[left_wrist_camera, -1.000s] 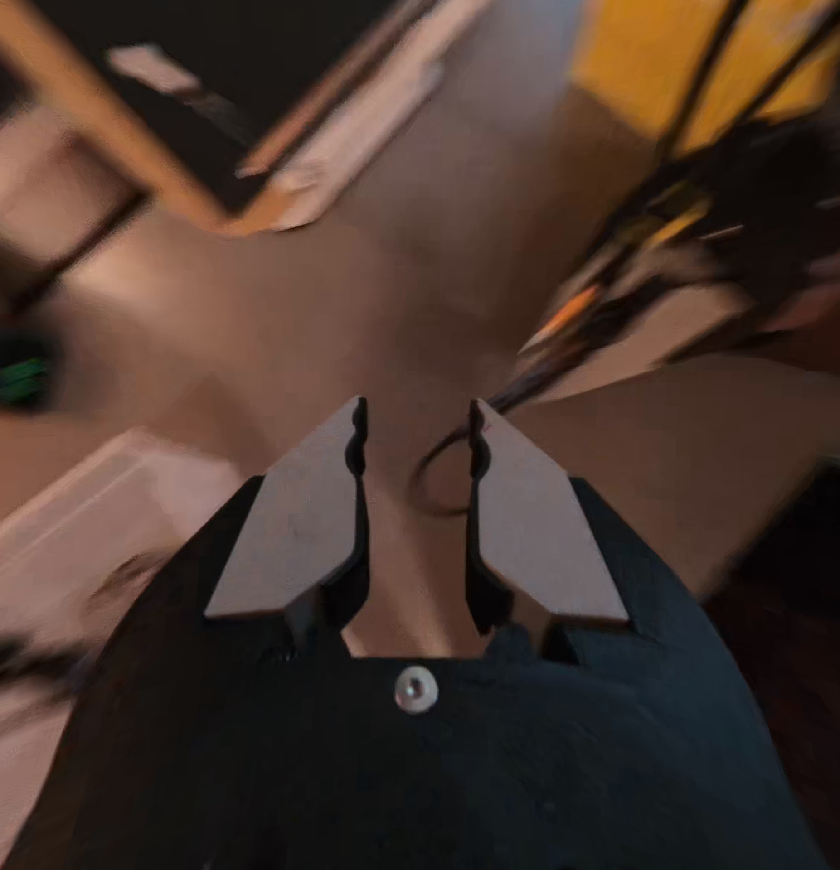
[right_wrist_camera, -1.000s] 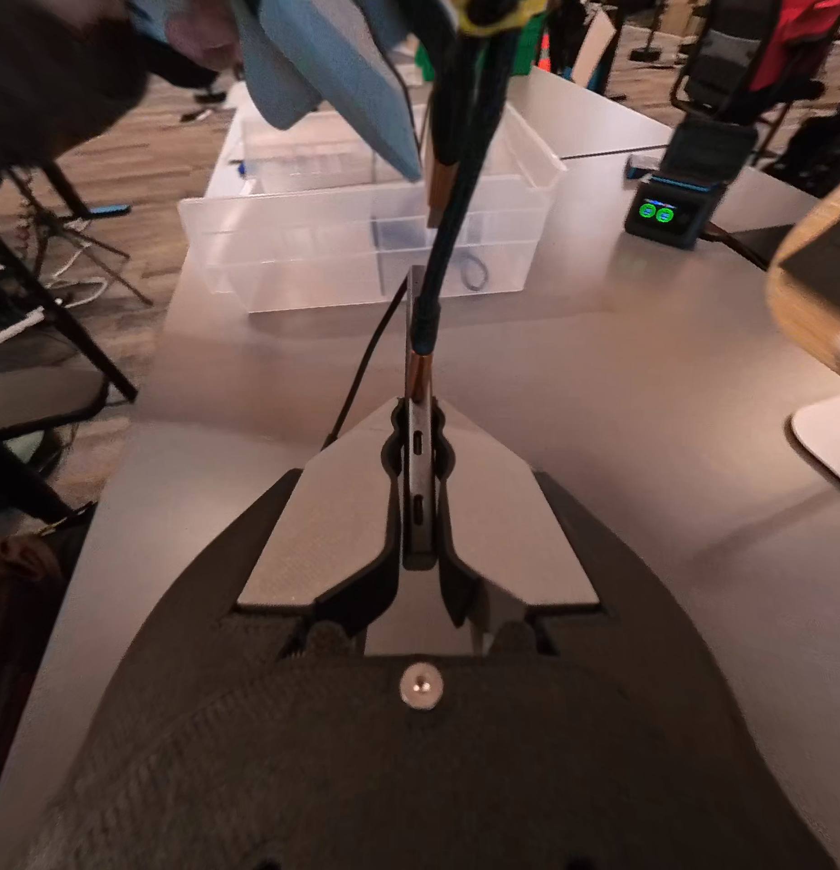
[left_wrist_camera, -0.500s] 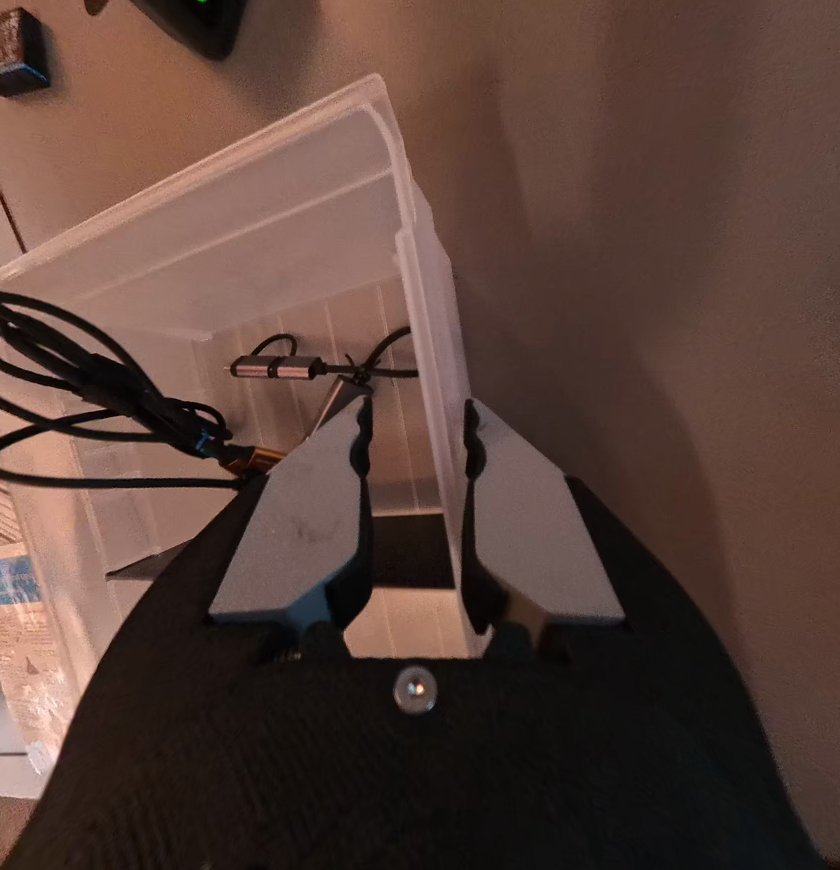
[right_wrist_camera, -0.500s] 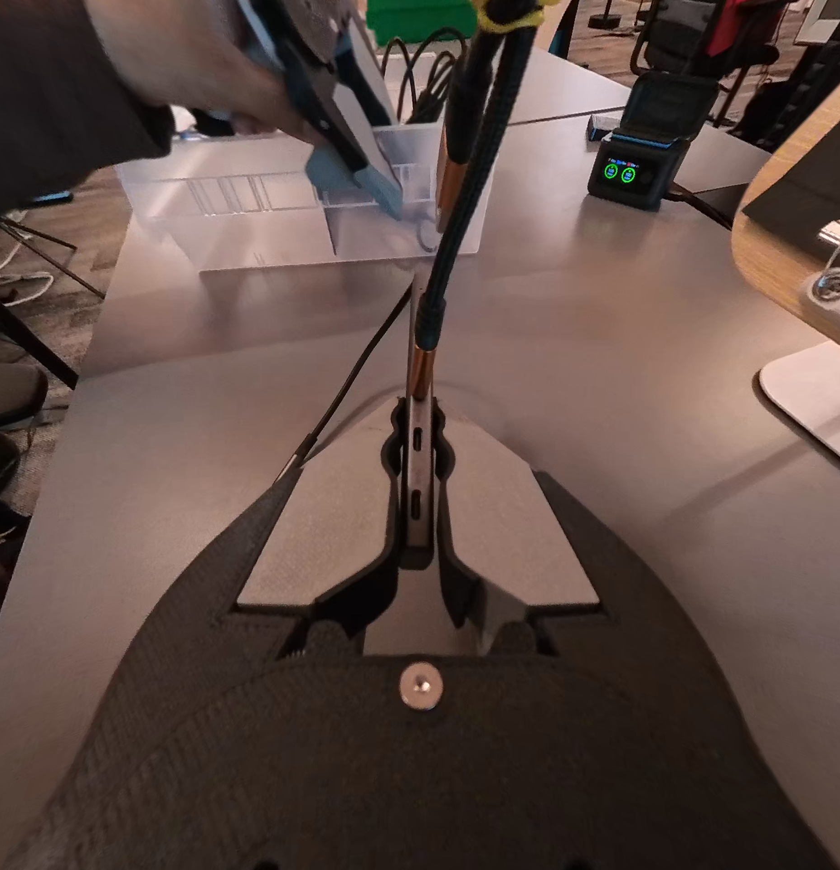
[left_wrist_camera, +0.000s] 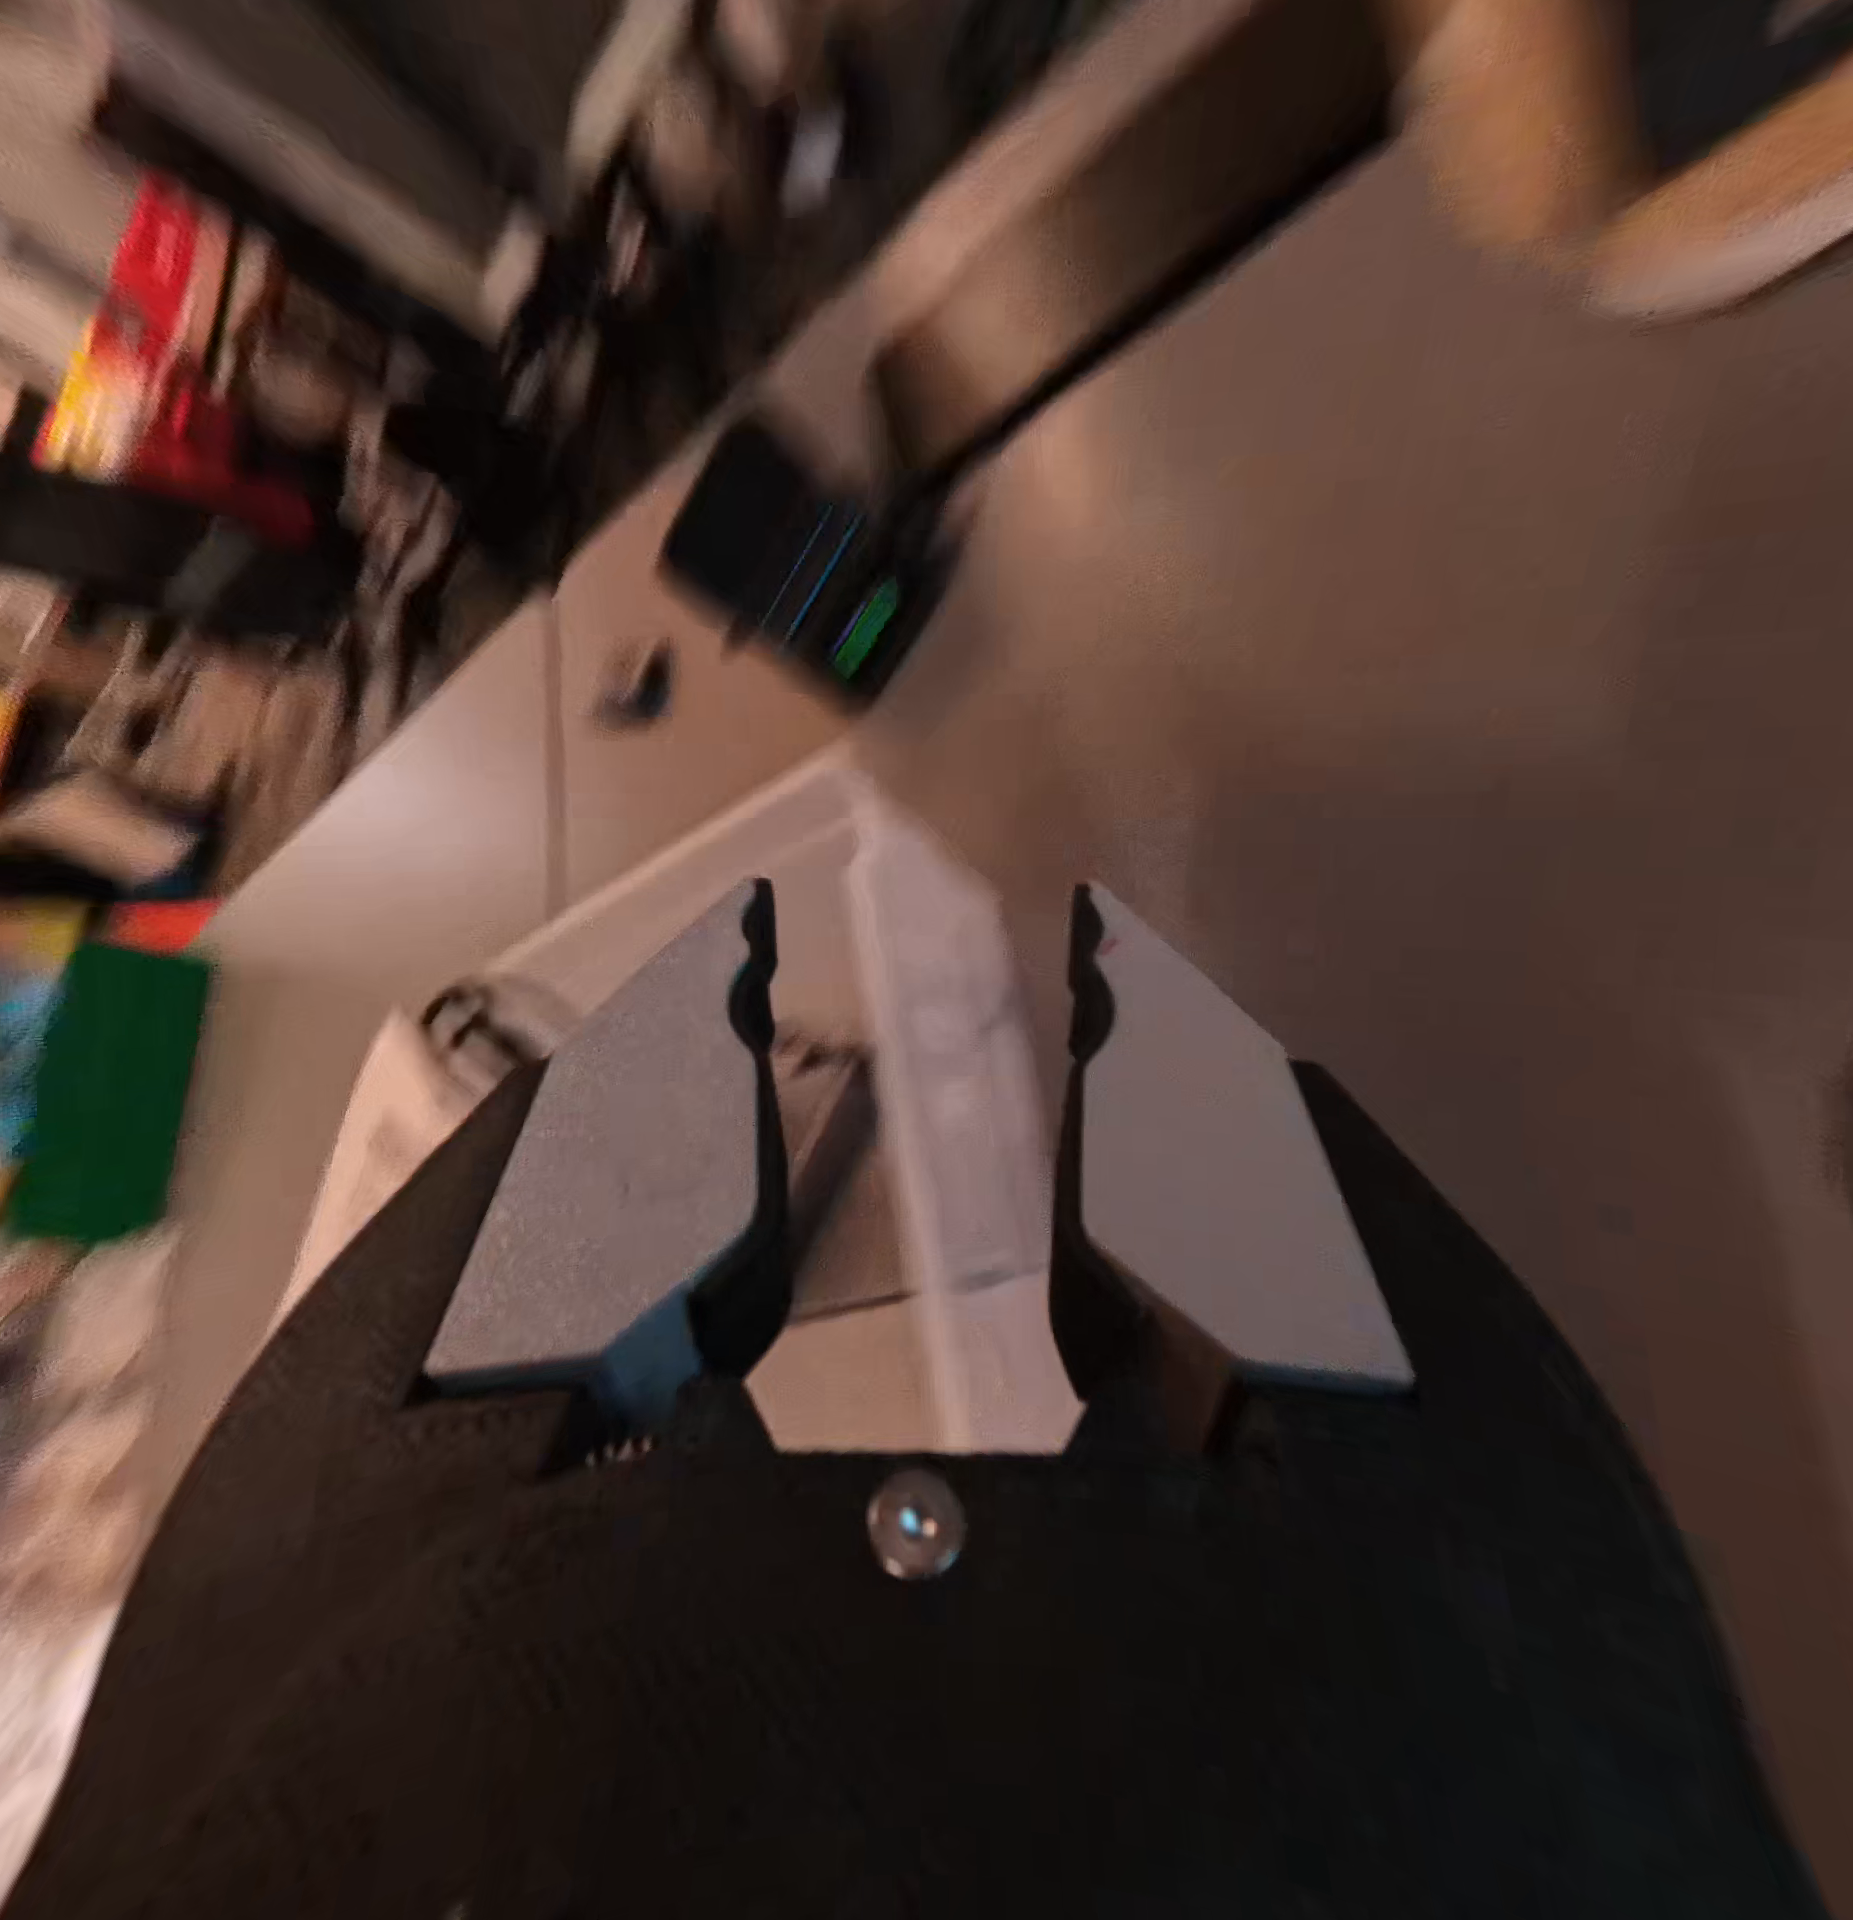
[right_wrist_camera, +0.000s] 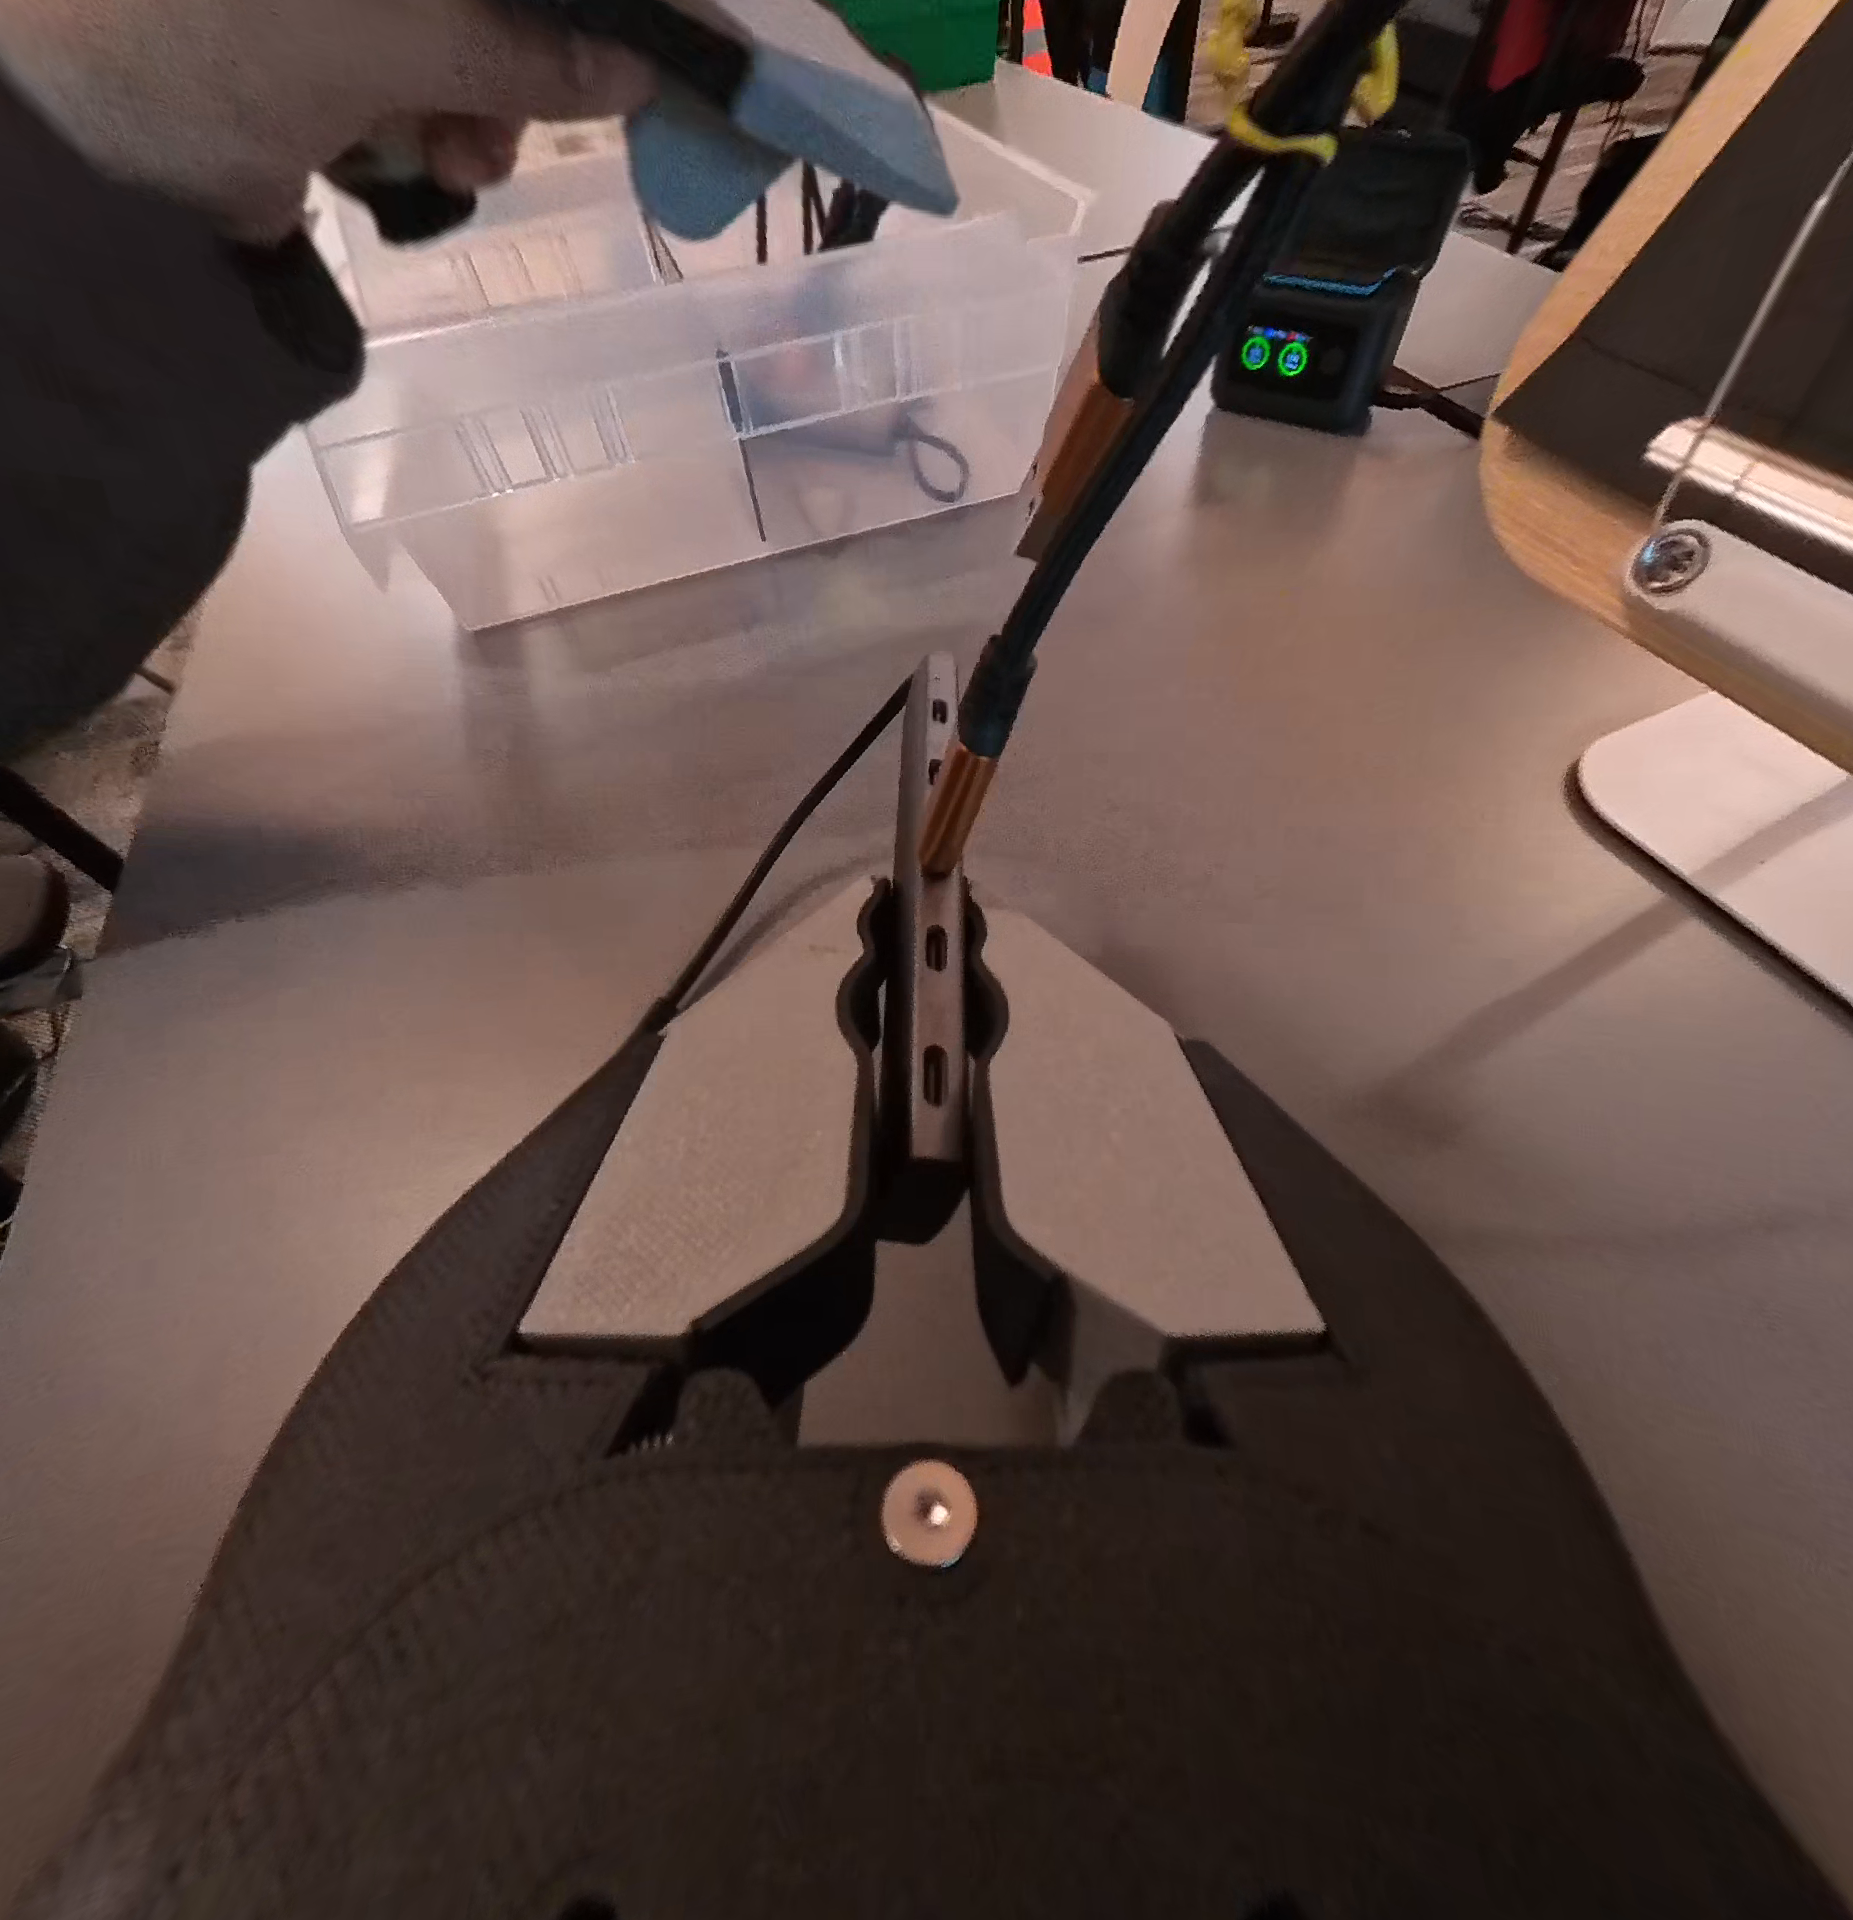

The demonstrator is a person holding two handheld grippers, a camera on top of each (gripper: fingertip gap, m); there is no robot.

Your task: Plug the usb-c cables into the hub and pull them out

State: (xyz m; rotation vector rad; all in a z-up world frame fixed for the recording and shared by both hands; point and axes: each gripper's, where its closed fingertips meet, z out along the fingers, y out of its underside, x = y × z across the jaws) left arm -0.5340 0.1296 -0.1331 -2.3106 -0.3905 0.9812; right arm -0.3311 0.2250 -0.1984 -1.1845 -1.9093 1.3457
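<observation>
The left tongs (left_wrist_camera: 917, 914) stand spread and empty above the near wall of the clear plastic bin (right_wrist_camera: 693, 416), which sits toward the far left part of the grey surface (right_wrist_camera: 1317, 935); their own view is smeared by motion, so what lies under them cannot be made out. A thin black lead (right_wrist_camera: 797, 831) trails from the hub across the surface.

At the middle, the right tongs (right_wrist_camera: 924, 914) are pressed onto the flat sides of the slim grey hub (right_wrist_camera: 932, 997), held on edge with its row of ports facing up. It looks rigid and light, its smooth metal likely slippery, so the broad faces are the sound place to pinch.

Just right of that, a gold-sleeved plug (right_wrist_camera: 958, 800) is seated in one port, its braided cable (right_wrist_camera: 1098, 499) rising stiffly up and right. The knurled sleeve looks like the best hold for pulling, straight along the port; the cable would bend and strain.

A second gold plug (right_wrist_camera: 1078, 436) hangs free higher up.
</observation>
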